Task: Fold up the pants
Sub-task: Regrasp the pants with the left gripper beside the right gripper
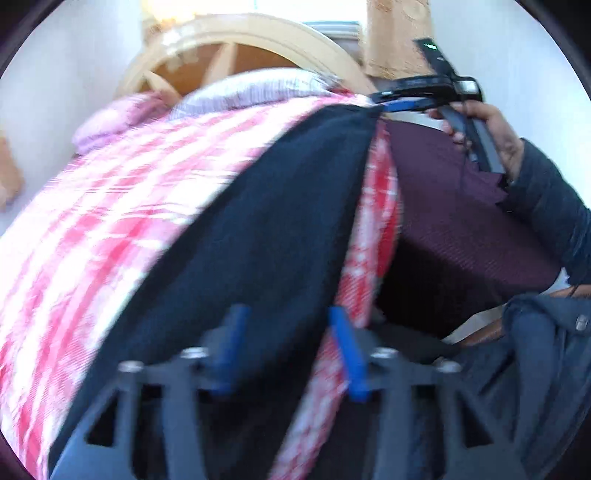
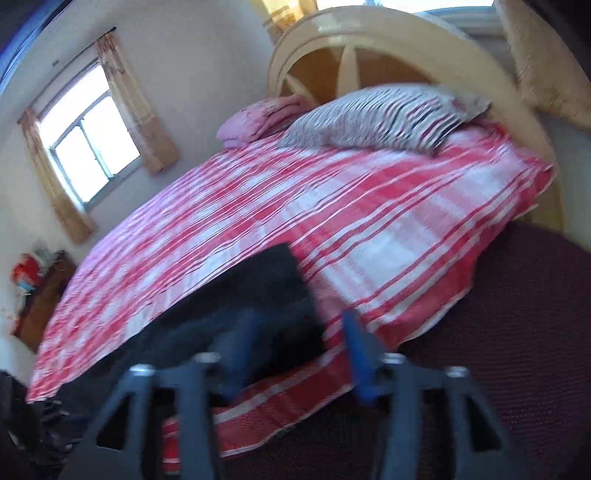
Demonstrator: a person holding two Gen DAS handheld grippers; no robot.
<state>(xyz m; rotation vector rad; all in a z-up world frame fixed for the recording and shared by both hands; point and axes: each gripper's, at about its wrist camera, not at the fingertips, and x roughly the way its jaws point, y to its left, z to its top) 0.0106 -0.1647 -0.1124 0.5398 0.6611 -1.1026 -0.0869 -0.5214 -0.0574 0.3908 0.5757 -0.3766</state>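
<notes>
**Dark pants laid along the bed's edge**

The pants (image 1: 258,229) lay flat on a red-and-white checked bedspread (image 2: 332,206), near its edge above maroon carpet (image 2: 517,314). The left gripper (image 1: 291,354) and the right gripper (image 2: 299,354) both stood open, holding nothing. A striped pillow (image 2: 376,114) rested by the arched headboard (image 2: 406,33); a curtained window (image 2: 88,140) lit the wall.

I am finding no text, label, brand, number or sign that I can read in either of my views; both are coming through blurred, and nothing is showing lettering.
</notes>
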